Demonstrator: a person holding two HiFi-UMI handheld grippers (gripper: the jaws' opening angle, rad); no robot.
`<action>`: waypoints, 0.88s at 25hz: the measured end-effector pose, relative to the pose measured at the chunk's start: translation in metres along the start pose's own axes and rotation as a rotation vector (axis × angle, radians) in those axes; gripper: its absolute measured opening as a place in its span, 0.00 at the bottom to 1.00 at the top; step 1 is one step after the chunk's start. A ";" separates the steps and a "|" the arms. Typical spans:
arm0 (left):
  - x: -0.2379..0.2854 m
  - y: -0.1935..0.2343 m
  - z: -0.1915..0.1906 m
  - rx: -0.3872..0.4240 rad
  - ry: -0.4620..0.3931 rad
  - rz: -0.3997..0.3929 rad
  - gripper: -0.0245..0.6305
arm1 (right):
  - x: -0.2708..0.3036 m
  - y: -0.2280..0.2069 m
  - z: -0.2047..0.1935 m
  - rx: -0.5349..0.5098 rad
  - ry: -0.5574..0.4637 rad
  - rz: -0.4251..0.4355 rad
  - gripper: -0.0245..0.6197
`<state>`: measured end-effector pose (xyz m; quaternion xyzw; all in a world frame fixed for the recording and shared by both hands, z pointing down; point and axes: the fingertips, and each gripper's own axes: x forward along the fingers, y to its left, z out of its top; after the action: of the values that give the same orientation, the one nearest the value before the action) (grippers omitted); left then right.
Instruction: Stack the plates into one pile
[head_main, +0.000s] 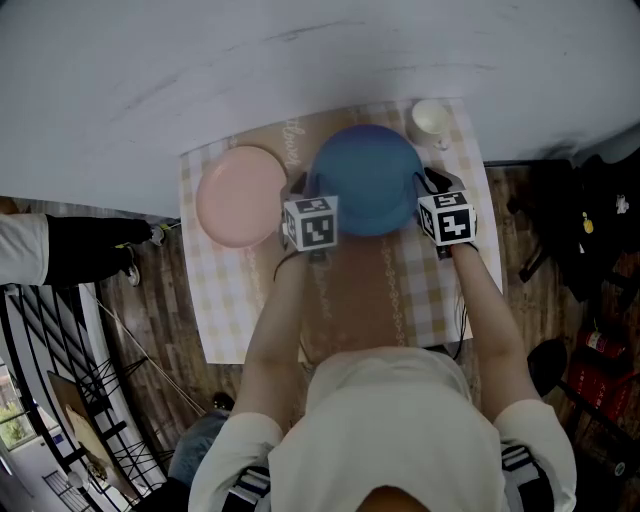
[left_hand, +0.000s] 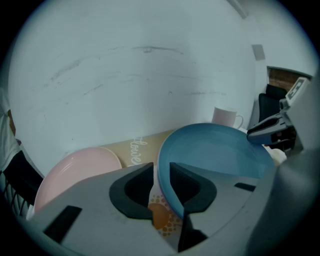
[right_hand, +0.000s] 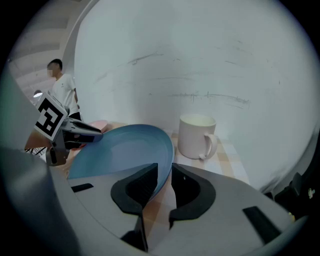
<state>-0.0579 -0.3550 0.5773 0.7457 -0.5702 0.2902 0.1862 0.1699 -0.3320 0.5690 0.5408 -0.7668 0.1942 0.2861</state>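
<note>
**Surfaces at your station**

Blue plate (head_main: 365, 180) & pink plate (head_main: 240, 195): smooth, soft sheen, prob. plastic. Mug (right_hand: 196, 135): glossy white, ceramic-looking. Worktop cloth (head_main: 420, 290): matt, checked print. Floor (head_main: 170, 290): wood planks. Your left claw (left_hand: 161, 170) & right claw (right_hand: 164, 170): matt grey plastic w/ black pads.

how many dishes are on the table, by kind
plates: 2, the pink plate and the blue plate
mug: 1
total: 3
</note>
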 end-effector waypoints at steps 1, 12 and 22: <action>-0.001 0.001 0.000 -0.001 -0.002 0.003 0.16 | -0.001 0.000 0.001 0.000 -0.005 -0.001 0.14; -0.037 0.011 -0.001 -0.117 -0.074 -0.001 0.16 | -0.020 0.024 0.030 -0.017 -0.099 0.011 0.15; -0.079 0.065 -0.023 -0.238 -0.115 0.093 0.16 | -0.013 0.114 0.052 -0.123 -0.127 0.191 0.15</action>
<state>-0.1398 -0.3005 0.5404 0.7064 -0.6443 0.1858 0.2265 0.0537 -0.3159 0.5223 0.4579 -0.8418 0.1387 0.2499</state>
